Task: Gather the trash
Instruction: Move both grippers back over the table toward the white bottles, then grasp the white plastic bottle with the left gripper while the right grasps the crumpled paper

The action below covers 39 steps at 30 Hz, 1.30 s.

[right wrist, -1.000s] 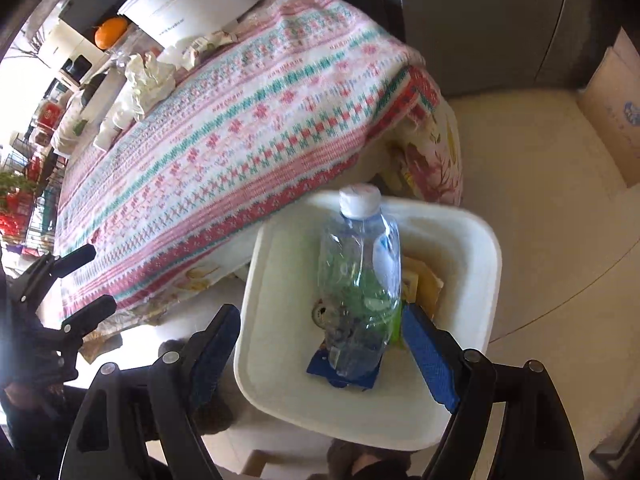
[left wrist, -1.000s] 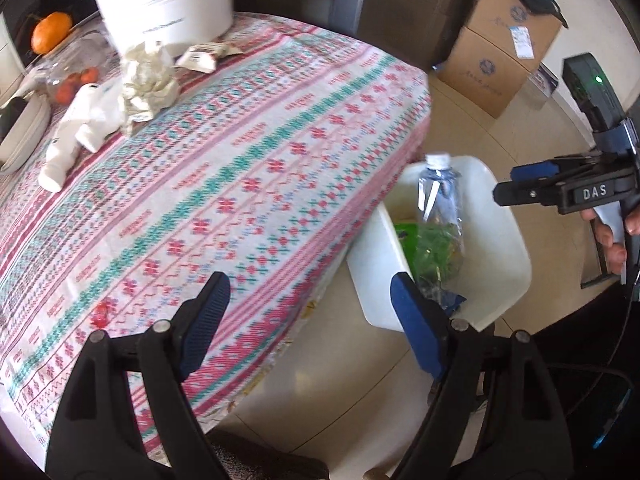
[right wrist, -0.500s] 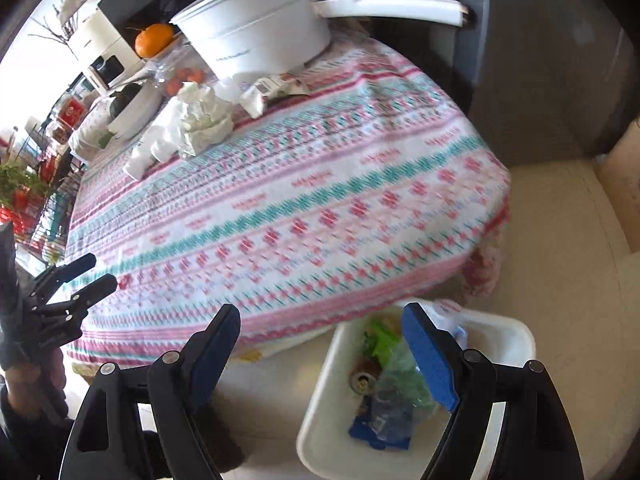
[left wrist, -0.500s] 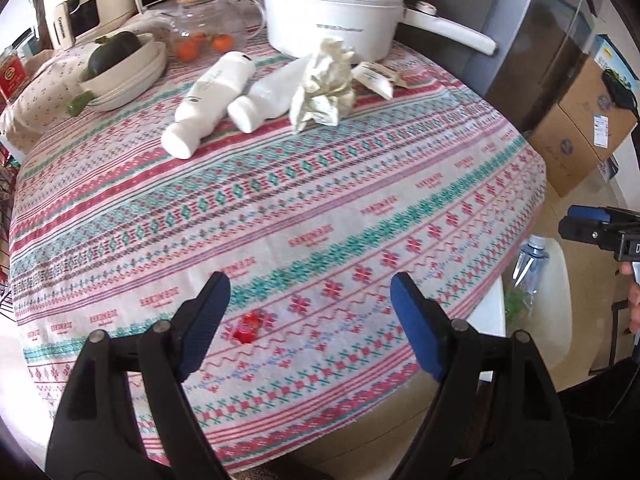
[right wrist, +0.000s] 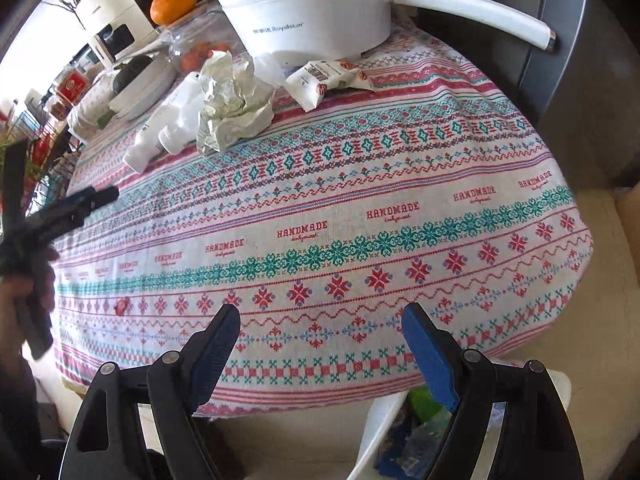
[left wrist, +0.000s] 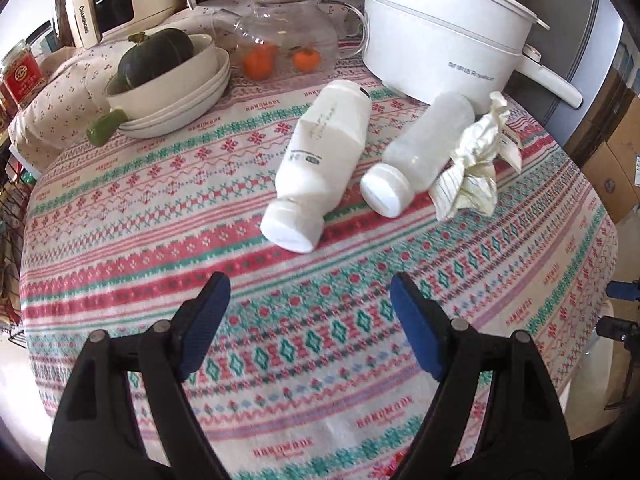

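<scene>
Two white plastic bottles lie on the patterned tablecloth: a larger one (left wrist: pixel 320 160) and a frosted one (left wrist: pixel 420 152). A crumpled paper wad (left wrist: pixel 472 176) lies against the frosted bottle; it also shows in the right wrist view (right wrist: pixel 232 100). A snack wrapper (right wrist: pixel 328 78) lies beside the pot. My left gripper (left wrist: pixel 310 320) is open and empty, above the cloth in front of the bottles. My right gripper (right wrist: pixel 320 344) is open and empty at the table's near edge. The white trash bin (right wrist: pixel 380 432) holding trash sits on the floor below it.
A white electric pot (left wrist: pixel 444 36) with a long handle stands at the back. A glass jar (left wrist: pixel 284 40) with an orange on top, stacked bowls (left wrist: pixel 172 92) with a dark squash, and appliances line the far side. Cardboard boxes (left wrist: pixel 616 160) stand right.
Both grippers have risen from over the trash bin and swung towards the table. The left one now faces the bottles and paper wad up close. Both stay open and empty.
</scene>
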### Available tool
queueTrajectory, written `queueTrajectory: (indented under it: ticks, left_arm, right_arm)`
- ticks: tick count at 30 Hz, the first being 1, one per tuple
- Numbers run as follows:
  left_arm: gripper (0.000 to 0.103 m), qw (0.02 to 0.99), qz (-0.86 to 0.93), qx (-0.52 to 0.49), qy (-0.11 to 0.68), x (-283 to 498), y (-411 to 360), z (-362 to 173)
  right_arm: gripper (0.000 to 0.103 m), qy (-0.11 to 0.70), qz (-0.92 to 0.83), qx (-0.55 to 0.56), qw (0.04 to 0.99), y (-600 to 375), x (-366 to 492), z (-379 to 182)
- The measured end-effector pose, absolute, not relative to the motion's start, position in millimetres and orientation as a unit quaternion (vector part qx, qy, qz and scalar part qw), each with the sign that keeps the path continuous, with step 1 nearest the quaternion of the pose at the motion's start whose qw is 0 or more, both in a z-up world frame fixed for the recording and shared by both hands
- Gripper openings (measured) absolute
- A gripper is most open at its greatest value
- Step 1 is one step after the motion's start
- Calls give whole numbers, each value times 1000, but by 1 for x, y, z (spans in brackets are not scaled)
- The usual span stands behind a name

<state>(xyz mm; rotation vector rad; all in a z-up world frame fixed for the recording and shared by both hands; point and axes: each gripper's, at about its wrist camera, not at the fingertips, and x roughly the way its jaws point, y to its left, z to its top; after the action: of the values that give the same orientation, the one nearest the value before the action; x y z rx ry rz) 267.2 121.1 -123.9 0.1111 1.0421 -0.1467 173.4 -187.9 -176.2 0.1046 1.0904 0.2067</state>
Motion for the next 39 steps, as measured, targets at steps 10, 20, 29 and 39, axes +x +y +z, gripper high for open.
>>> queueTrajectory:
  ticks: [10,20,29,39]
  left_arm:
    - [63,886,-105,53,449,297,126,-147]
    - [44,890,-99,52,441,272,132,-150]
    - [43,894,-108,16,435,244,150,-130]
    - [43,894,-106,3,436,230,161,-124]
  right_arm:
    - [84,518,88,43,850,-181,191,-186]
    - [84,485,87,67,868,-156,229,-178]
    - [84,450,98,107,881,-112,278,-179]
    - [73,420,78,113,897,-81,324,-191]
